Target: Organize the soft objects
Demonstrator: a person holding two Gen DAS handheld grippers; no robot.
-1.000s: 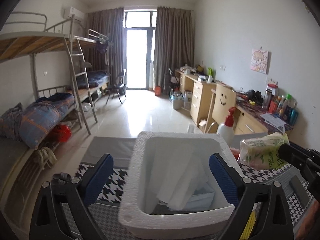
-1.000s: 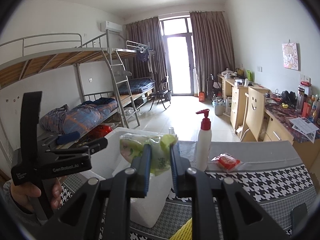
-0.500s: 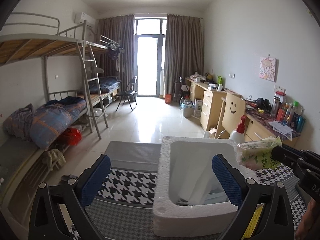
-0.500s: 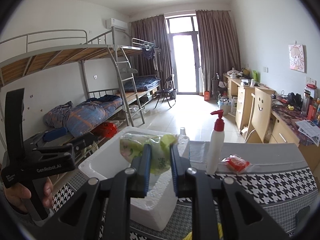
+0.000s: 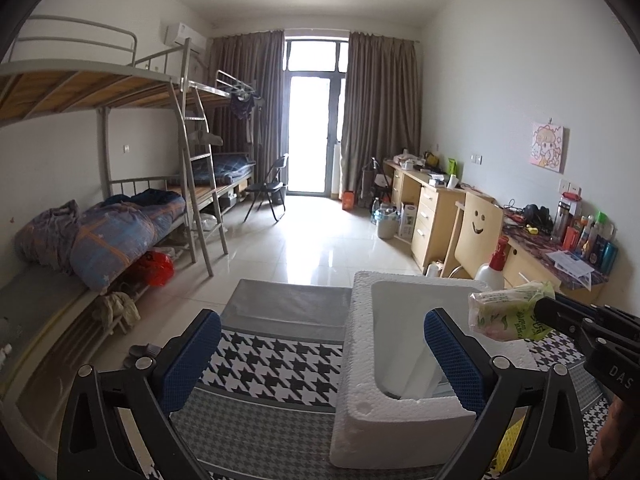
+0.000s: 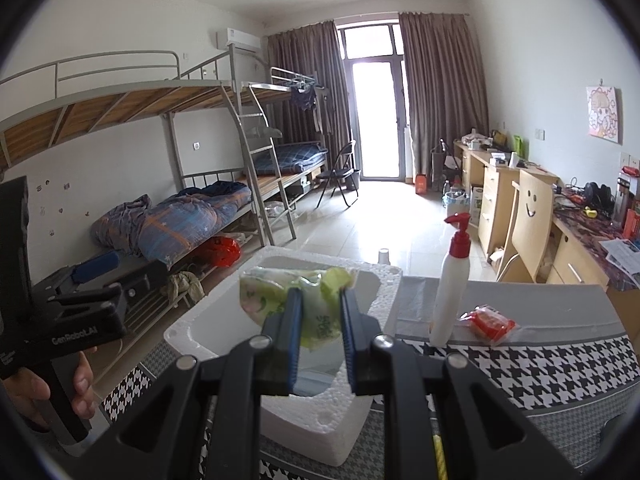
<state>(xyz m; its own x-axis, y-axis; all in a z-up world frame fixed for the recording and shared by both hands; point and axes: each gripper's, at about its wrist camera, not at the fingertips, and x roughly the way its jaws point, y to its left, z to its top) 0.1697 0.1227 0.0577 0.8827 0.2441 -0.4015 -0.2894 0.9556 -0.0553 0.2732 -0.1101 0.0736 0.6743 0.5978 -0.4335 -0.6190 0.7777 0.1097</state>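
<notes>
Right gripper (image 6: 319,334) jaws pinch the green pack (image 6: 294,300) above the foam box (image 6: 208,330). Only the right view shows the red packet (image 6: 489,319) beside the bottle (image 6: 452,276). Left gripper (image 5: 322,356) jaws spread, empty; box contents unclear.

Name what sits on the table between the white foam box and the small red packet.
In the right wrist view, a white pump bottle with a red top stands upright between the foam box and the red packet on the table.

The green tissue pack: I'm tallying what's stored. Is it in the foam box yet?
Not yet: the right gripper holds the tissue pack above the foam box.
</notes>
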